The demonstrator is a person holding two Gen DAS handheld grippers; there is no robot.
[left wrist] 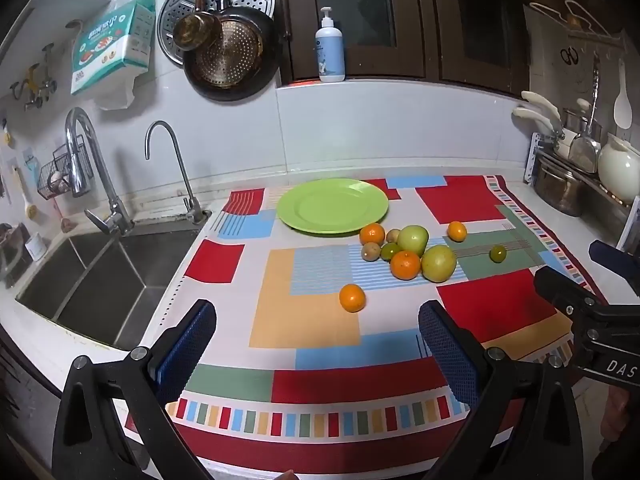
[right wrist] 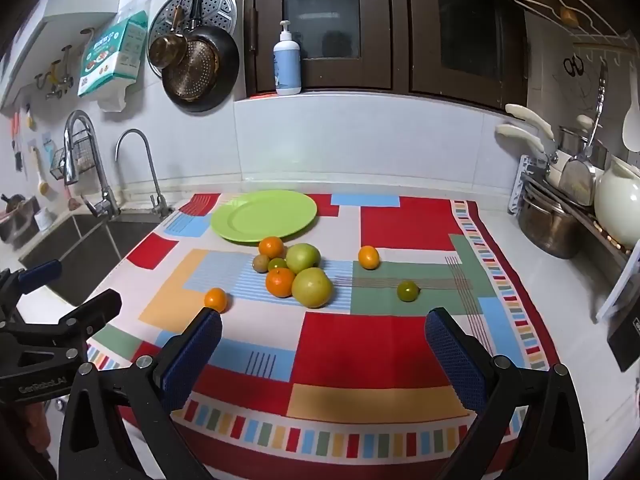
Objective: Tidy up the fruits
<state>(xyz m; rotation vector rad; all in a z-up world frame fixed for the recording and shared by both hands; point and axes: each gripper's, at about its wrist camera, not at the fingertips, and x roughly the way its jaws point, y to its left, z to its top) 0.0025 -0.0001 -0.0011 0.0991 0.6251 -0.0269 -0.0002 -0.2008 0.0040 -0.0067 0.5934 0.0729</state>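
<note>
An empty green plate [left wrist: 333, 206] [right wrist: 264, 216] sits at the back of a colourful patterned cloth [left wrist: 312, 320] [right wrist: 340, 344]. Just in front of it lies a cluster of fruit: two large green fruits [left wrist: 439, 263] [right wrist: 312, 287], oranges [left wrist: 405, 265] [right wrist: 280, 282], small brownish and green fruits. One orange [left wrist: 352, 298] [right wrist: 216, 300] lies alone nearer the front left. Another orange [left wrist: 457, 231] [right wrist: 368, 257] and a small green fruit [left wrist: 498, 254] [right wrist: 407, 291] lie apart to the right. My left gripper [left wrist: 318, 326] and right gripper [right wrist: 324, 330] are both open and empty, above the cloth's front part.
A steel sink [left wrist: 100, 280] with two taps [left wrist: 86, 160] lies left of the cloth. A dish rack with pots [left wrist: 568, 184] [right wrist: 560, 216] stands at the right. Pans [left wrist: 230, 56] hang on the tiled wall; a pump bottle [left wrist: 330, 48] stands on the window ledge.
</note>
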